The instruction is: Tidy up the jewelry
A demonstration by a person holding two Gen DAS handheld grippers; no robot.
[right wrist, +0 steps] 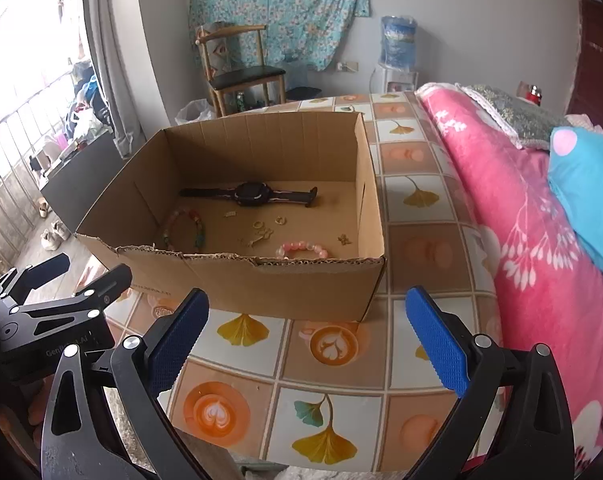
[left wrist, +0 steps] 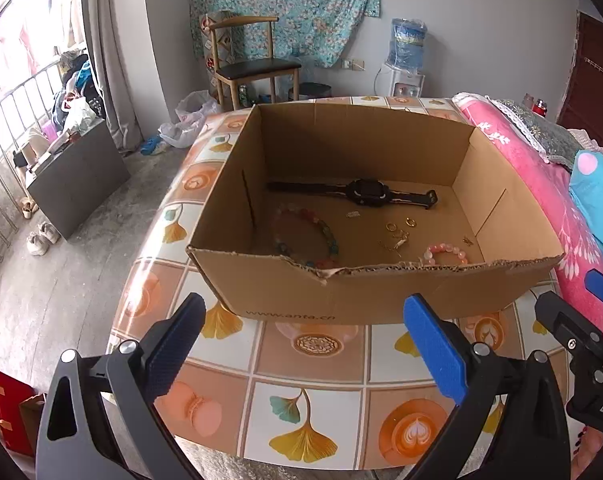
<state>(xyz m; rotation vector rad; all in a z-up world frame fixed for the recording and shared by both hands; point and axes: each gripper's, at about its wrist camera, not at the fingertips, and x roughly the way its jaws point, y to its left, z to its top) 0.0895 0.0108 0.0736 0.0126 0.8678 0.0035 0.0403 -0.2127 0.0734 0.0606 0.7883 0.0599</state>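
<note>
Before worktop's near edge, your left gripper point(left wrist: 303, 344) and right gripper point(right wrist: 307, 340) hover, fingers spread, empty; box point(left wrist: 285, 292) holds watch point(left wrist: 365, 191), bracelets.

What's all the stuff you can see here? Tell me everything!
cardboard box: one, brown, open, on the table
watch: one, black, flat at the back of the box floor
multicoloured bead bracelet: one, pastel beads, box floor, left side
pink bead bracelet: one, pink, by the box's near wall
small gold pieces: several, gold, mid box floor; exact kinds too small to tell
table: one, orange and white leaf-pattern cover
blanket: one, pink, right of the table
chair: one, wood with dark seat, by the far wall
water dispenser: one, white with blue bottle
left gripper: fingers blue, open, empty
right gripper: fingers blue, open, empty
</note>
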